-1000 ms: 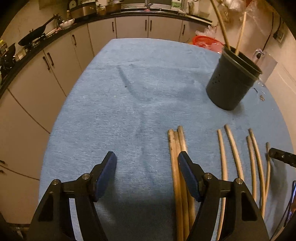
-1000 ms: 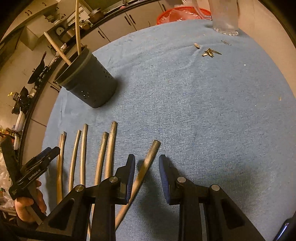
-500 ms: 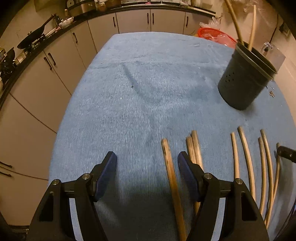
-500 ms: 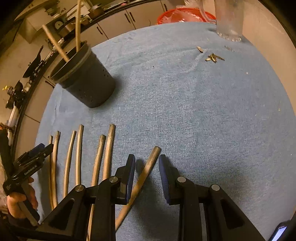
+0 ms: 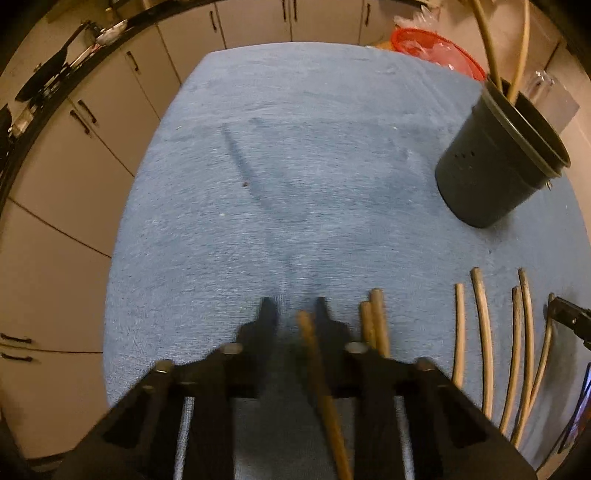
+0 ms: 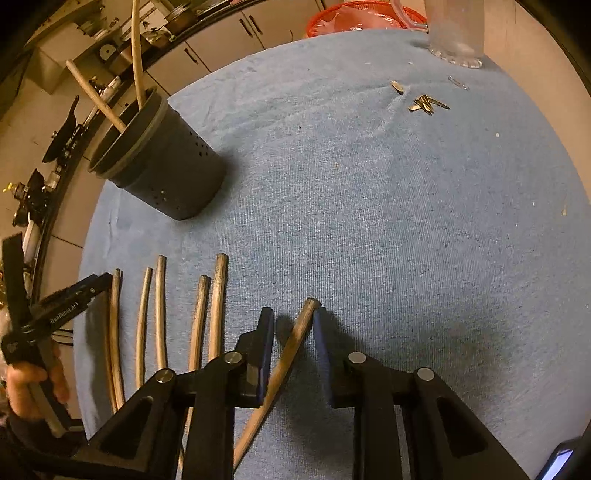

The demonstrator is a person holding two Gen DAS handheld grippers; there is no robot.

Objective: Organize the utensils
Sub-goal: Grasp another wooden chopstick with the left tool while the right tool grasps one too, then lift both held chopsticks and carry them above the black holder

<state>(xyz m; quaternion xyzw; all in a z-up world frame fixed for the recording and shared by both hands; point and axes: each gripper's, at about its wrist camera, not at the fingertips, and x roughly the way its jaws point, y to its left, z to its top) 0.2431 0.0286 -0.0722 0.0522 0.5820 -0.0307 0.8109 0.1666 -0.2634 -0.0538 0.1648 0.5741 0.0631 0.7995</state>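
Several wooden chopsticks lie side by side on the blue cloth. In the left wrist view my left gripper has its jaws narrowed around one brown chopstick, with a gap still showing on the left side. Two more chopsticks lie just right of it. In the right wrist view my right gripper is partly open around a chopstick lying on the cloth, which touches the right finger. A dark perforated holder with two sticks in it stands far right; it also shows in the right wrist view.
A clear glass jug and a red basket stand at the table's far edge. Small metal bits lie on the cloth. Kitchen cabinets run beyond the table. More chopsticks lie left of my right gripper.
My left gripper has narrowed from wide open to close around one chopstick that was separated from the other two. My right gripper stayed around its chopstick, barely moving.
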